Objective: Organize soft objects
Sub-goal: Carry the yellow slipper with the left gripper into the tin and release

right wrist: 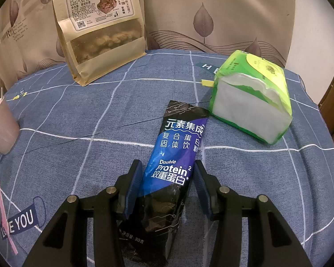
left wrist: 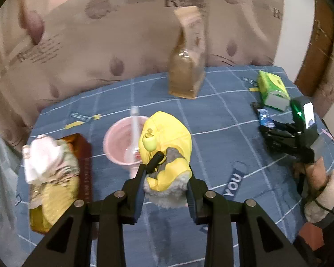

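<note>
1. Left gripper [left wrist: 165,175]: jaws closed on a yellow plush toy [left wrist: 167,146] with a grey fleecy base. It is lifted clear of the blue checked cloth [left wrist: 222,115], long axis running away from the camera, hooded end farthest. What the toy depicts is hard to make out.
2. Right gripper [right wrist: 168,174]: jaws narrow, one on each side of a blue-black protein sachet [right wrist: 178,155]. The sachet lies flat on the cloth, long axis pointing away and slightly right. Cannot tell whether the pads actually press it; its near end is hidden under the gripper body.
3. Left of the toy: a brown box [left wrist: 62,178] stuffed with soft items, blurred.
4. Behind the toy: a pink cup [left wrist: 120,140], partly hidden.
5. Mid-distance: a green tissue pack [right wrist: 251,98], just beside the sachet's far end.
6. Far edge: a kraft snack bag [right wrist: 100,29], upright against the curtain [right wrist: 222,15].
</note>
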`<state>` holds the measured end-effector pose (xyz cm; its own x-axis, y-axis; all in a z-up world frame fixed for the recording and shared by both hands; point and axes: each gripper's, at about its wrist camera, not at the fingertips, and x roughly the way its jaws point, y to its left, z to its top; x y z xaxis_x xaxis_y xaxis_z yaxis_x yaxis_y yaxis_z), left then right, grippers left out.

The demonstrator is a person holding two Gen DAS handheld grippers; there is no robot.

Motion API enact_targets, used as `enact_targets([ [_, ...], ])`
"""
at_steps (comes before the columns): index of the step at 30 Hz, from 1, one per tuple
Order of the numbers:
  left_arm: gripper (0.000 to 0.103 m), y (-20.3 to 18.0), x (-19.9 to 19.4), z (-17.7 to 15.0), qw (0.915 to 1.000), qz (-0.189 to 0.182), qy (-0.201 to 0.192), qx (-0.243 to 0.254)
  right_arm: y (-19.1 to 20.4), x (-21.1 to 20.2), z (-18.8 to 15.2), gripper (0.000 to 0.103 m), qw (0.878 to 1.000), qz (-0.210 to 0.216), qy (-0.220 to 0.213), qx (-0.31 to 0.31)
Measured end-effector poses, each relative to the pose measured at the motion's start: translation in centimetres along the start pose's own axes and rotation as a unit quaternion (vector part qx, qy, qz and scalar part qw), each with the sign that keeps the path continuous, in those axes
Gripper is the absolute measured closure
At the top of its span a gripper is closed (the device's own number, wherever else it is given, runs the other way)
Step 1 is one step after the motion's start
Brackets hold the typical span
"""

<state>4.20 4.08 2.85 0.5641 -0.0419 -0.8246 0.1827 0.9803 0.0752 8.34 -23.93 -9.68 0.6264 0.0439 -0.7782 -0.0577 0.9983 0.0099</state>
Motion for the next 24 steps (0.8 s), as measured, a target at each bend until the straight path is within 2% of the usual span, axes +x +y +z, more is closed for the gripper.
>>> enact_targets([
  [12,0.071,7.4,-2.2,-1.9,0.9967,0.061,-0.001,-0.053,0.0,0.0,0.0,0.058,1.0,0.0,0.0,-0.001],
  [18,0.071,12.7,-3.5,-3.3,0.9909,0.103,0.002,-0.086,0.0,0.0,0.0,0.058,1.0,-0.002,-0.001,-0.001],
  [24,0.071,18.1,-4.7,-5.1,0.9807,0.15,0.015,-0.125,0.0,0.0,0.0,0.058,1.0,-0.003,-0.001,-0.002],
])
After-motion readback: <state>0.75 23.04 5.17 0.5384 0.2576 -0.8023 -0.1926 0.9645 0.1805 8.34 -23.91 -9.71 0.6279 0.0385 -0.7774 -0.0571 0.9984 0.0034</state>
